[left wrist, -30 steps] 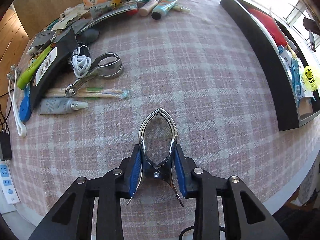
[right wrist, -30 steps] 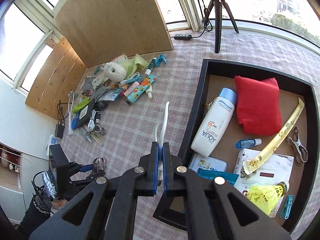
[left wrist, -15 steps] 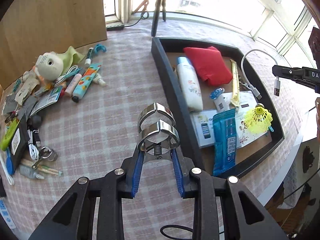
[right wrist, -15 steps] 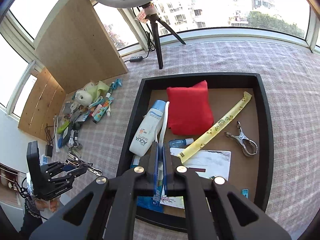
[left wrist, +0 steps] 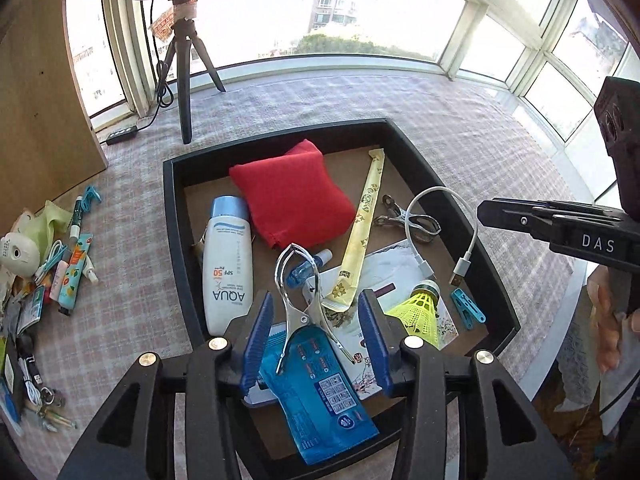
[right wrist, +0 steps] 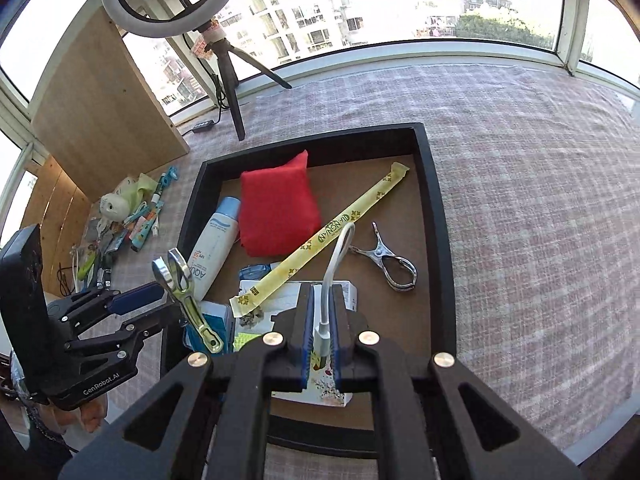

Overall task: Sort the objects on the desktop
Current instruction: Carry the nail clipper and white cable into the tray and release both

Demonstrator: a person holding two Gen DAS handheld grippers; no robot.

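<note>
Black tray [left wrist: 404,138] with red cloth [left wrist: 292,196]

The white plastic sunscreen bottle with a pale blue cap [left wrist: 227,268] carried "AQUA" and "SPF 50", seen upside down from the left wrist. The black body of the right gripper [left wrist: 596,242] bore white letters "DAS". The black body of the left gripper [right wrist: 100,378] read "GenRobot.AI". The long yellow paper sleeve [right wrist: 328,240] showed green lettering, roughly "LIL·NONAN", not fully legible.

Plaid-clothed table [left wrist: 460,132] bears black tray [left wrist: 172,216]; tripod [left wrist: 188,80]; wooden board [left wrist: 40,120]; clutter pile [left wrist: 48,264] lies left.
</note>
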